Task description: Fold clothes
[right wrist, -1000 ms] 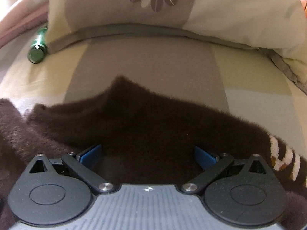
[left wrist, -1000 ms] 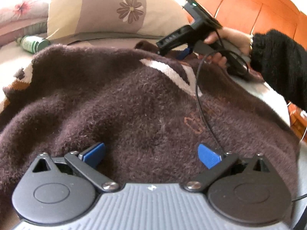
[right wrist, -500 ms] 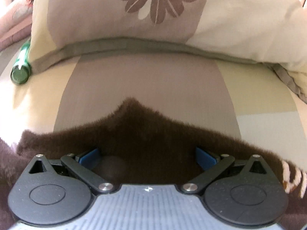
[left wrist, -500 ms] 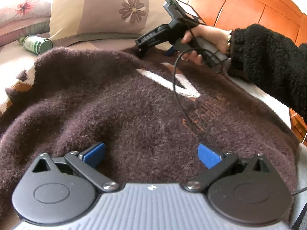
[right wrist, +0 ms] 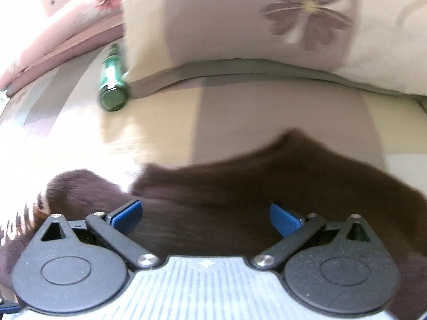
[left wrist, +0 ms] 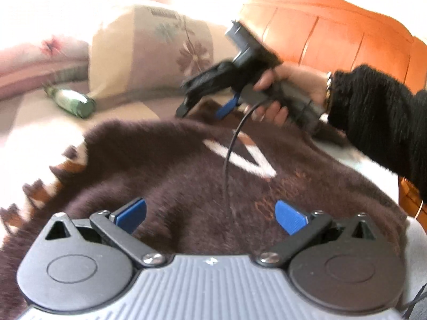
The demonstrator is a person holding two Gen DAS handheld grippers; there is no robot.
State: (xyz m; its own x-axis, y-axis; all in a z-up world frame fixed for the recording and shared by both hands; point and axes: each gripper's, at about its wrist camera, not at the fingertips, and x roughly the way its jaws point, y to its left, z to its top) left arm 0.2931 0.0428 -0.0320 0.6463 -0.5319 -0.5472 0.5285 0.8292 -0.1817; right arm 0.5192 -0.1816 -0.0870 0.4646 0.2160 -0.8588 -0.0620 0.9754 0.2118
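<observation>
A fuzzy dark brown sweater (left wrist: 165, 176) with a white V mark lies spread on the bed. My left gripper (left wrist: 210, 217) hovers open over its near part, with nothing between the blue pads. At the far edge a hand in a black sleeve (left wrist: 373, 112) holds my right gripper (left wrist: 204, 109) just above the sweater, its fingers apart. In the right wrist view the right gripper (right wrist: 206, 217) is open over the sweater's (right wrist: 240, 186) far edge and grips nothing. Both views are blurred by motion.
A flowered pillow (left wrist: 149, 53) and a green bottle (left wrist: 74, 101) lie beyond the sweater on the striped bedsheet (right wrist: 280, 112). An orange wooden headboard (left wrist: 333, 34) stands at the back right. A black cable (left wrist: 229, 154) hangs from the right gripper across the sweater.
The right gripper has moved left along the sweater's far edge and risen a little. The left view has tilted up slightly. Both grippers stay open.
</observation>
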